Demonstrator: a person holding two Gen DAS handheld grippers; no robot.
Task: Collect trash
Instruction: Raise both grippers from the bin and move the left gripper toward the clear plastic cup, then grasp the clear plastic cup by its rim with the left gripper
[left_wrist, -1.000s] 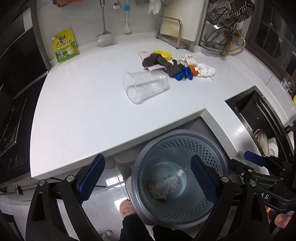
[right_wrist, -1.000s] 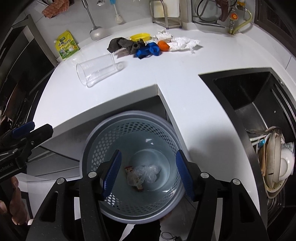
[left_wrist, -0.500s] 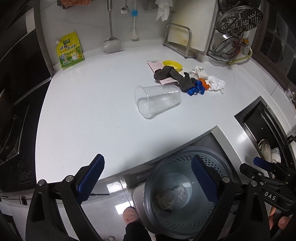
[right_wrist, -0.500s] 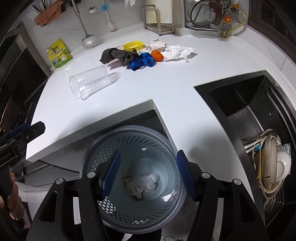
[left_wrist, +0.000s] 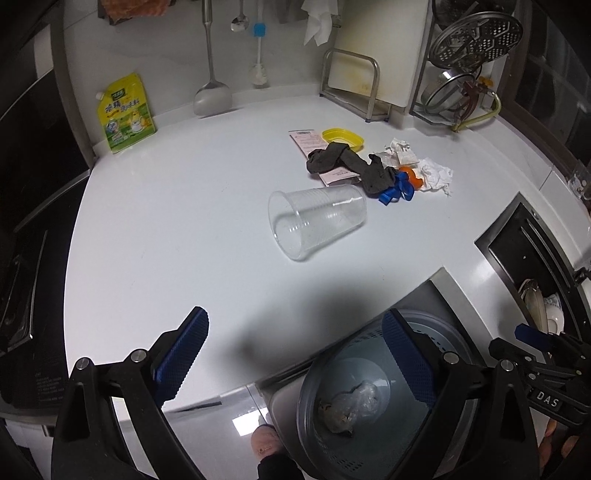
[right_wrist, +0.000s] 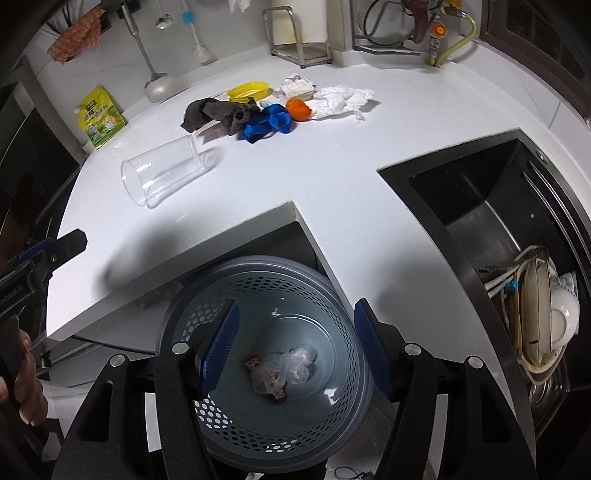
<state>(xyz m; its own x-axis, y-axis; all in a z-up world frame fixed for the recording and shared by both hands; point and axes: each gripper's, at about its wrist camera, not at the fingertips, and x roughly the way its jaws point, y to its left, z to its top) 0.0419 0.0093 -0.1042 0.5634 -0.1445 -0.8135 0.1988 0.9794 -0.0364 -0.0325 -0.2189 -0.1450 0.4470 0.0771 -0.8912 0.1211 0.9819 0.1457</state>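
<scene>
Moved: left gripper has gone from above the bin out over the counter; the bin now sits low right in its view, and the cup is nearer the middle.
Not moved: right gripper stays above the bin, pointing down into it.
Left gripper state: jaws wide apart, nothing between them.
Right gripper state: jaws apart and empty; the crumpled bag seen between the pads lies on the bin floor, not in the grip.
Bin: on the floor, in the notch of the counter corner; it holds only the bag with some small scraps.
Trash left on counter: the clear cup on its side, well apart from the left gripper; behind it a pile with a dark cloth, blue pieces, an orange piece, crumpled paper, a yellow lid and a pink slip under the cloth.
Meaning for task: I judge that one item is already delivered and both grippers are free, so the left one is starting toward the next item, probably the cup, which lies closest.
Progress: early; most of the trash is not yet collected.
Caution: the cup is thin and round, so it may roll or buckle when squeezed; a grip across the rim looks safest.
Not trash, I think: the green pouch at the wall and the dishes in the sink.
</scene>
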